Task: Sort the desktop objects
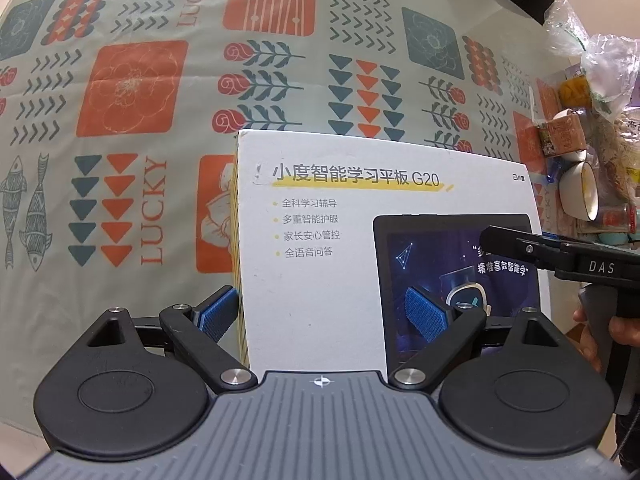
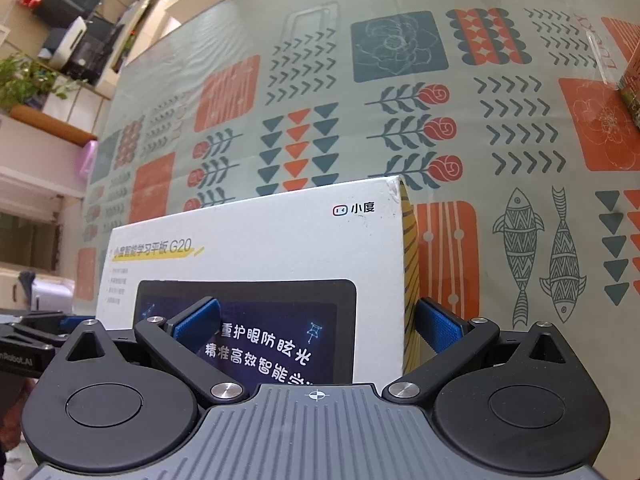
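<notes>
Fingers of both grippers are spread wide, and each pair sits around one side of the box [image 1: 320,264]. On the left gripper [image 1: 324,316], one blue pad [image 1: 218,314] is just beside the box's left edge and the other pad [image 1: 426,314] lies over the top face, on the tablet picture. On the right gripper [image 2: 320,326], one pad [image 2: 198,326] lies over the top face and the other [image 2: 440,326] is just beside the box's right edge. I cannot tell if any pad is pressing on the box yet.

The box is white and lies flat on the table [image 1: 120,200], near both grippers. A bowl [image 1: 580,192] and some bags [image 1: 592,52] sit well apart, at the far right edge of the table.

It looks like the step in hand is getting hold of the box with both grippers. Next, both pairs of fingers need to close on the box's edges. The box is wide and flat, so both sides should lift together and stay level, or it could tip and slip out.
</notes>
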Demonstrator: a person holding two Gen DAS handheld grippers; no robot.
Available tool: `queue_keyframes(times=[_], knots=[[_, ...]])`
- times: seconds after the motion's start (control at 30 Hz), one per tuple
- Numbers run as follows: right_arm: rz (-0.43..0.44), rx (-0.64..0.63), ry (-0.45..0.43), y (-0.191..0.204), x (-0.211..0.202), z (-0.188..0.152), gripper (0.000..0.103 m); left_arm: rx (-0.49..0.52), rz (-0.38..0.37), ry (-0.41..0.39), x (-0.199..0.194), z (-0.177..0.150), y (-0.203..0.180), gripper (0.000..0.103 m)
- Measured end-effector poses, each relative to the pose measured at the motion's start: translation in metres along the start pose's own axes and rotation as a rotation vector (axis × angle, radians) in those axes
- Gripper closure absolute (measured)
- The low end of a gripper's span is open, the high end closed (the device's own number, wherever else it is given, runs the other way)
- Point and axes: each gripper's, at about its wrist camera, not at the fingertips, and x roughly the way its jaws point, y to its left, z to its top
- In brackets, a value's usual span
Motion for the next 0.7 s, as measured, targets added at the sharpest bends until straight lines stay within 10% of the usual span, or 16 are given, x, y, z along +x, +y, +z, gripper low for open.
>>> queue_keyframes(times=[0.7], knots=[[-0.026, -0.007, 0.020, -0.002, 0.024, -0.010, 0.000, -0.001, 0.050, 0.033, 0.030, -0.008, 0.007, 0.000]])
